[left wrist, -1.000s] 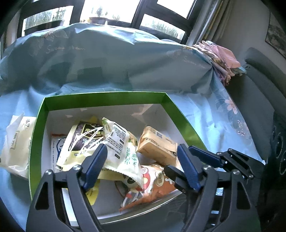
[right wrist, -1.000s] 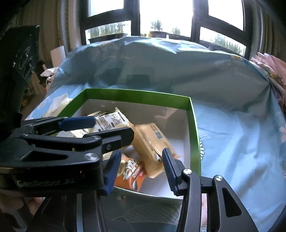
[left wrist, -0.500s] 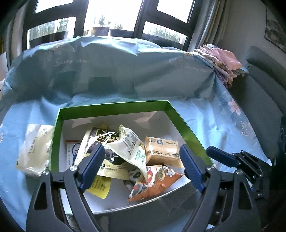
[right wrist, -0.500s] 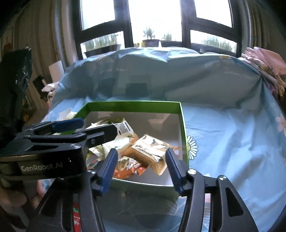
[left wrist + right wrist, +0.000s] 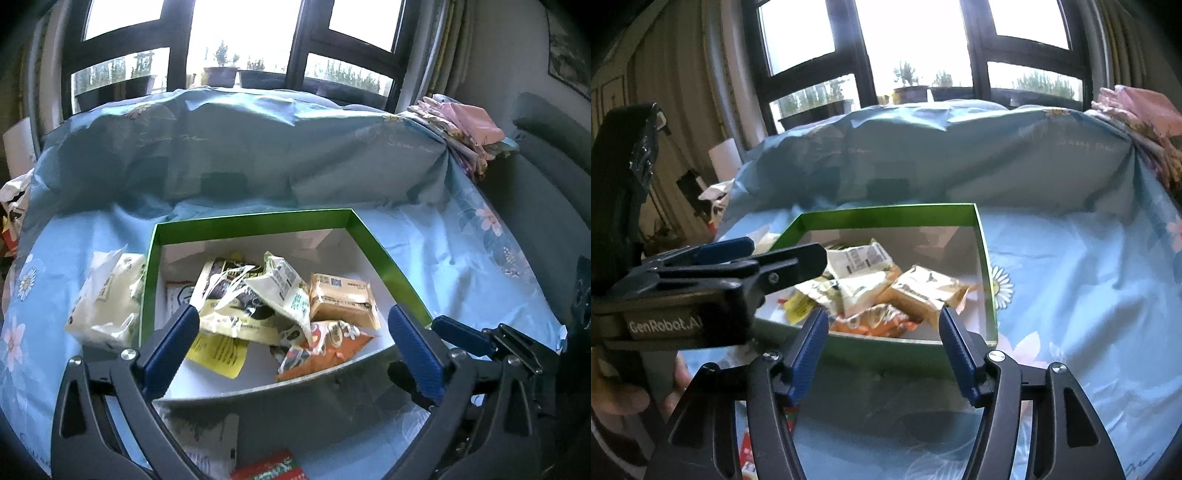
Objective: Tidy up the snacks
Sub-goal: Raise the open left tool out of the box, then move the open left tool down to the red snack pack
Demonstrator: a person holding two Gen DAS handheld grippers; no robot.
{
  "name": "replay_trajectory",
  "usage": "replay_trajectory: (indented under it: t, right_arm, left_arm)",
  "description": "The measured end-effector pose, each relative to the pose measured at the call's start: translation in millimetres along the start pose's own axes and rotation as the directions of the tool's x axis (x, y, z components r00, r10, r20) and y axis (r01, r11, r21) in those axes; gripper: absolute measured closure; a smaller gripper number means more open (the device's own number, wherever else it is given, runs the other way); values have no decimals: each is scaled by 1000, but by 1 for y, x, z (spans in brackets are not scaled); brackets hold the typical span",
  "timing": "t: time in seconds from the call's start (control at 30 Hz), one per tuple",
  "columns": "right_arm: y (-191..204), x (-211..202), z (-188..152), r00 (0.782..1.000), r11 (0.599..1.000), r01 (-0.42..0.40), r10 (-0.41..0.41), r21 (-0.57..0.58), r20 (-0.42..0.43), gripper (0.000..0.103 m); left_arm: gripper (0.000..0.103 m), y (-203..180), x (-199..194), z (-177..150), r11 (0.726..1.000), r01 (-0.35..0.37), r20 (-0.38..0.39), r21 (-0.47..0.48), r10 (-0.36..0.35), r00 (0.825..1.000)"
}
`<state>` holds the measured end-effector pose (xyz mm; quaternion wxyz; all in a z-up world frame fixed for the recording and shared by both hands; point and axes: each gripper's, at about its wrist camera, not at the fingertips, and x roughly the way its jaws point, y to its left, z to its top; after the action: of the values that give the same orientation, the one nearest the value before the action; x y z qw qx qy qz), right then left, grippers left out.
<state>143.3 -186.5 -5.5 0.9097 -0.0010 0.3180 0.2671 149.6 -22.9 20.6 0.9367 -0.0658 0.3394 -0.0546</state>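
Observation:
A green-rimmed box (image 5: 258, 219) (image 5: 886, 212) with a white inside lies on the blue flowered cloth. In it are several snack packs: a tan biscuit pack (image 5: 341, 301) (image 5: 923, 290), an orange pack (image 5: 325, 349) (image 5: 875, 325), a white-green pack (image 5: 286, 286) (image 5: 857, 258) and a dark-printed pack (image 5: 229, 280). My left gripper (image 5: 291, 334) hangs over the box's near edge, its jaws opening with nothing gripped. My right gripper (image 5: 882, 330) sits just before the box, jaws also opening and holding nothing. The left gripper's body (image 5: 713, 280) crosses the right wrist view.
A pale yellow snack bag (image 5: 107, 299) lies on the cloth left of the box. A red-green pack (image 5: 269, 469) and a white pack lie near the front edge. Folded pink cloth (image 5: 469, 129) sits at the back right. A grey sofa (image 5: 546, 177) stands on the right.
Both grippers drew back and up from the box, so it looks smaller and farther. Both sets of jaws widened. The snacks in the box kept their places.

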Motion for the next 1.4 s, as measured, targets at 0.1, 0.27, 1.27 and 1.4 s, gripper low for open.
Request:
replay_trajectory:
  t: [0.1, 0.27, 1.27, 1.4]
  right_arm:
    - [0, -6, -5, 1000, 1000, -27, 27, 14, 1, 40]
    - [0, -10, -14, 998, 997, -67, 68, 37, -9, 40]
    - [47, 25, -99, 877, 927, -369, 373, 72, -303, 40]
    - [49, 29, -102, 871, 928, -367, 368, 66, -324, 40]
  left_arm:
    - [0, 0, -9, -7, 1000, -1, 2, -11, 1, 1000]
    - [0, 9, -21, -29, 999, -11, -26, -42, 10, 1000]
    - [2, 57, -27, -124, 869, 255, -311, -424, -405, 860]
    - [8, 52, -26, -126, 873, 263, -328, -410, -410, 851]
